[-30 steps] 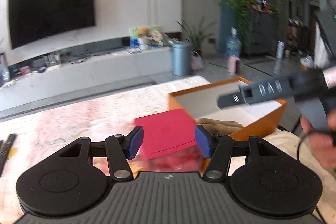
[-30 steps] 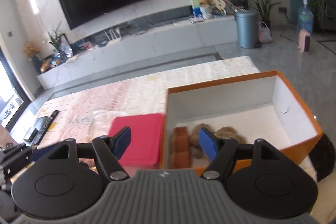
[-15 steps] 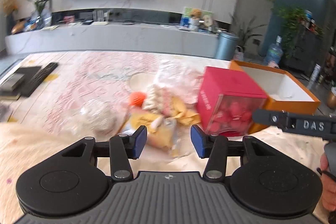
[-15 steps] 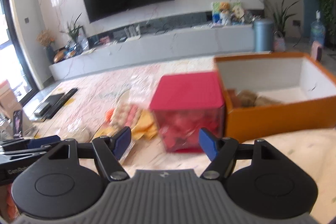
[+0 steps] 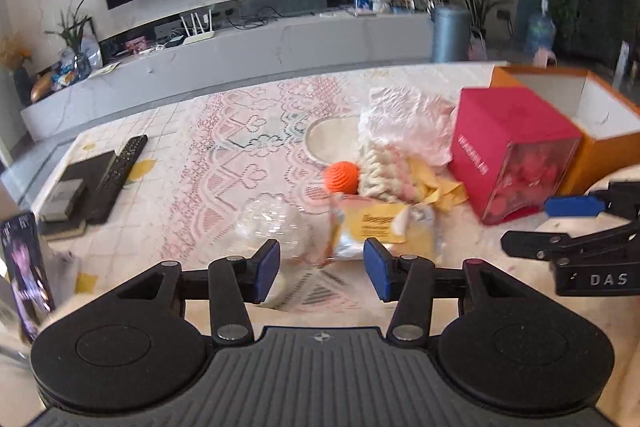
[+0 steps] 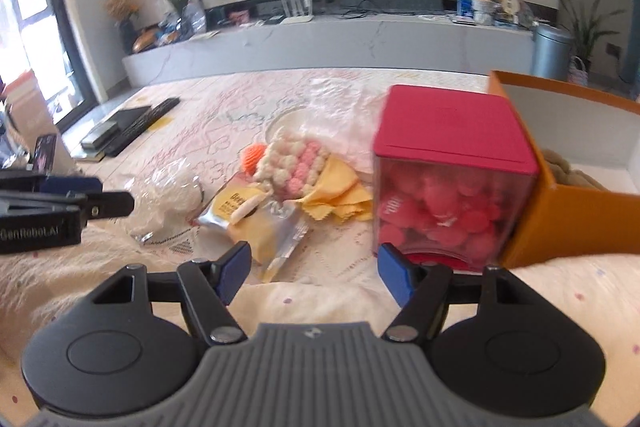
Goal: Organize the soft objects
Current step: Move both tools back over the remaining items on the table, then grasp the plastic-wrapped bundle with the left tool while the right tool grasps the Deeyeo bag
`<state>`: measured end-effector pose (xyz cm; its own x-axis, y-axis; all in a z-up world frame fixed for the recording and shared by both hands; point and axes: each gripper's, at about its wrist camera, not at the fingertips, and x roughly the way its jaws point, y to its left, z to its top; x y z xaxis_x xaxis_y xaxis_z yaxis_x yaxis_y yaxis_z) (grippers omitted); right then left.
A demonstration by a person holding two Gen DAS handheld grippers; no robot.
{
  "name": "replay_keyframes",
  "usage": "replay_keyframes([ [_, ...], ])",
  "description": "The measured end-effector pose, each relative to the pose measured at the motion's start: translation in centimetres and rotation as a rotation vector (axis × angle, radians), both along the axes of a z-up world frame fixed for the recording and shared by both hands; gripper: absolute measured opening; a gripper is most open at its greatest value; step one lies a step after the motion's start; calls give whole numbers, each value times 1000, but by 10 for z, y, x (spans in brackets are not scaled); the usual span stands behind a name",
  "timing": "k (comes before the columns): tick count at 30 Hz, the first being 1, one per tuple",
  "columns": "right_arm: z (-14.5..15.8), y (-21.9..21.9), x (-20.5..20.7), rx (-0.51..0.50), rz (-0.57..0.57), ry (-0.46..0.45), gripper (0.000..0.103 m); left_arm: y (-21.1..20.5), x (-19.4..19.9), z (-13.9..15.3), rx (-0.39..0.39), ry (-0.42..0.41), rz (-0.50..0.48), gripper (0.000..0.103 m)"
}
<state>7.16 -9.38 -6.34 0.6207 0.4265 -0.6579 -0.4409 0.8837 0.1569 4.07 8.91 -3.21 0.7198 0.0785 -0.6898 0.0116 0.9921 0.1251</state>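
Observation:
A pile of soft things lies mid-table: an orange knitted ball (image 5: 342,177), a white-and-pink knitted piece (image 6: 294,163), a yellow cloth (image 6: 340,191), a yellow packaged bun (image 5: 380,227) and a clear bag (image 5: 272,223). An orange box (image 6: 576,215) with brown plush inside stands at the right, behind a red box (image 6: 448,187) of pink balls. My left gripper (image 5: 322,267) is open, just short of the bun. My right gripper (image 6: 314,269) is open in front of the bun (image 6: 248,219) and red box.
A remote and black books (image 5: 100,179) lie at the table's left edge, with a phone (image 5: 24,267) upright nearer me. A crumpled clear bag (image 5: 404,123) lies behind the pile. A fluffy cream blanket (image 6: 100,267) covers the near edge.
Both grippers have pulled back from over the orange box and swung left. They now face the pile of soft things, low near the table's front edge. Both stay open and empty.

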Motion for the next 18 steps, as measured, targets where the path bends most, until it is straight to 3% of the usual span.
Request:
replay_keyframes([
  [3, -5, 16, 7, -24, 38, -10, 70, 18, 14, -1, 97, 29, -17, 64],
  [9, -19, 38, 27, -35, 88, 18, 69, 47, 60, -30, 24, 195, -69, 65],
  [18, -41, 61, 47, -79, 149, 41, 70, 37, 101, -74, 130, 377, -99, 65],
])
